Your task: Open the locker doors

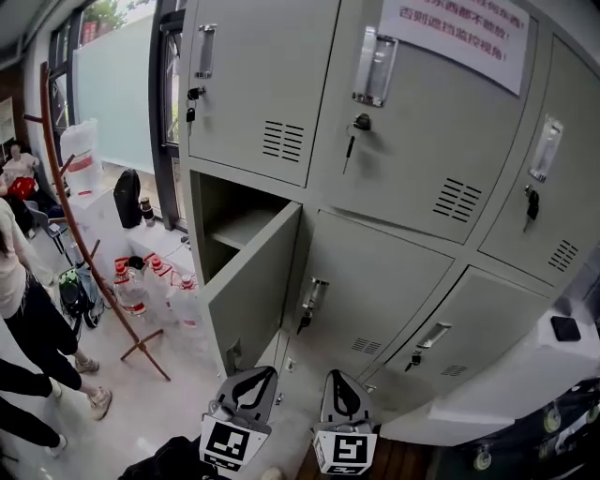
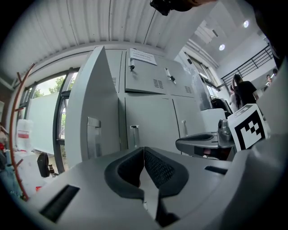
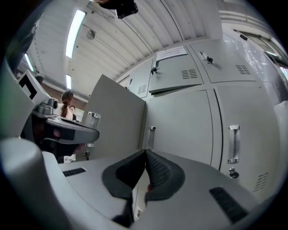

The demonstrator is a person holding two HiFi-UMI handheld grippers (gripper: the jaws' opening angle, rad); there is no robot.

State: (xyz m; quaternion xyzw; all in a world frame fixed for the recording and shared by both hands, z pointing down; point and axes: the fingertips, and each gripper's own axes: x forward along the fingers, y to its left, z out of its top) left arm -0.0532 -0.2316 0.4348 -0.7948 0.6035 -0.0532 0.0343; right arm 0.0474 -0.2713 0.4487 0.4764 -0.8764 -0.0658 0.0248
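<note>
Left hand-held gripper (image 1: 247,386) and right hand-held gripper (image 1: 341,394) are both low before the lockers (image 1: 412,141), jaws pressed together, nothing between. Beyond, bottom-left door (image 1: 253,286) stands open. Other doors (image 1: 375,281) are closed.

Right claw (image 3: 145,155) closed, empty; open locker door (image 3: 114,121) left, closed locker door (image 3: 182,128) right.

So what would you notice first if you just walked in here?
The open locker door jumps out first: it swings wide at the left of the grey lockers, while the other doors look shut. Next comes the white notice with red print on the top middle door. The left gripper and right gripper, both shut and empty, sit low in the head view.
</note>
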